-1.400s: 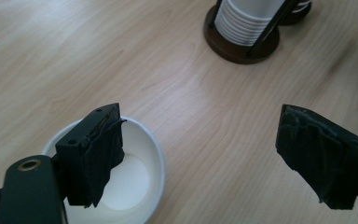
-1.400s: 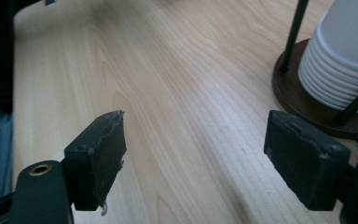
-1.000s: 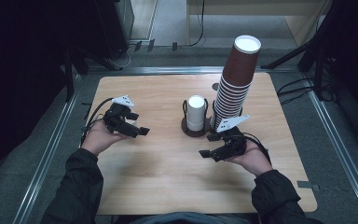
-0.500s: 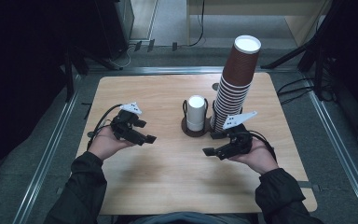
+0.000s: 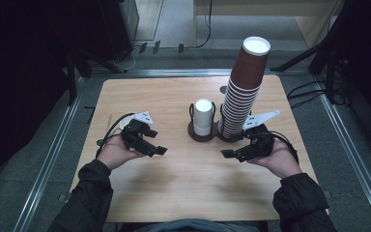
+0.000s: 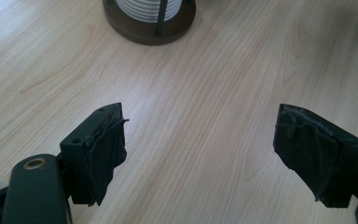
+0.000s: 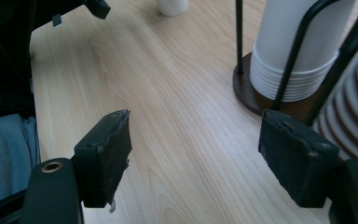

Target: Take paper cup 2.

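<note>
A stack of white cups (image 5: 203, 116) stands in a dark wire holder (image 5: 195, 135) at mid-table. Just right of it rises a tall leaning stack of brown cups (image 5: 244, 92). My left gripper (image 5: 157, 151) is held low over the wood to the holder's left, open and empty, pointing right. My right gripper (image 5: 227, 154) hovers in front of the brown stack, open and empty, pointing left. The left gripper view has the holder's base (image 6: 149, 28) beyond the gripper (image 6: 200, 128). In the right gripper view, the white cups (image 7: 298, 46) and brown stack (image 7: 354, 121) stand close beyond the gripper (image 7: 196, 140).
The wooden table (image 5: 183, 193) has bare wood between and in front of the two hands. A small white object (image 7: 172, 5) sits on the far side near the left hand. Metal rails and cables run along the floor around the table.
My left gripper has come toward the person and a little to the right. My right gripper has shifted slightly right. Both stay open; the cups have not moved.
</note>
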Demonstrator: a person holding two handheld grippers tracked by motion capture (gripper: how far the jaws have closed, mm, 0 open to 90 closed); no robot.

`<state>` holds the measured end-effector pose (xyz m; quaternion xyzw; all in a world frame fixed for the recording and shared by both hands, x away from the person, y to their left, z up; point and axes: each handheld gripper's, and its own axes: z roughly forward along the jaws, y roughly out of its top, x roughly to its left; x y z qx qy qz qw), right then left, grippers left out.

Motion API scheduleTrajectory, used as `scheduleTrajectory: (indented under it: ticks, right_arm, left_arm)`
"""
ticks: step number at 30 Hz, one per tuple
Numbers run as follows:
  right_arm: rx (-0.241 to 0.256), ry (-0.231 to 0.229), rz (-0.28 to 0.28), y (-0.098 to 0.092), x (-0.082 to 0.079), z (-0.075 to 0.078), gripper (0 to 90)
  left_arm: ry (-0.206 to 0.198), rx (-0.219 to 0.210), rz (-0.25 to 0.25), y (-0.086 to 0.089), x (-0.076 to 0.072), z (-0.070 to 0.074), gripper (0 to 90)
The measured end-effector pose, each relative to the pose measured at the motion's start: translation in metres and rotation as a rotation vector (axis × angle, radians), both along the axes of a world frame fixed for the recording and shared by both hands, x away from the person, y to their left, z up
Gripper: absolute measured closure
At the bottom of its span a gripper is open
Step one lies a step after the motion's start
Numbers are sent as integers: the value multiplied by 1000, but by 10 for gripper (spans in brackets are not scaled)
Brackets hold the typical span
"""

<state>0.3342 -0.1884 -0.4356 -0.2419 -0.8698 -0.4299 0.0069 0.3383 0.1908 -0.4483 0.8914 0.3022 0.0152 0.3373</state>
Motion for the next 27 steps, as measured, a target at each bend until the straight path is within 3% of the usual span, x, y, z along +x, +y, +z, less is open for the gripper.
scheduleTrajectory:
  ticks: [27]
  right_arm:
    - [-56, -74, -79, -55, 14, 93, 245]
  left_arm:
    - [20, 29, -74, -18, -5, -3, 166]
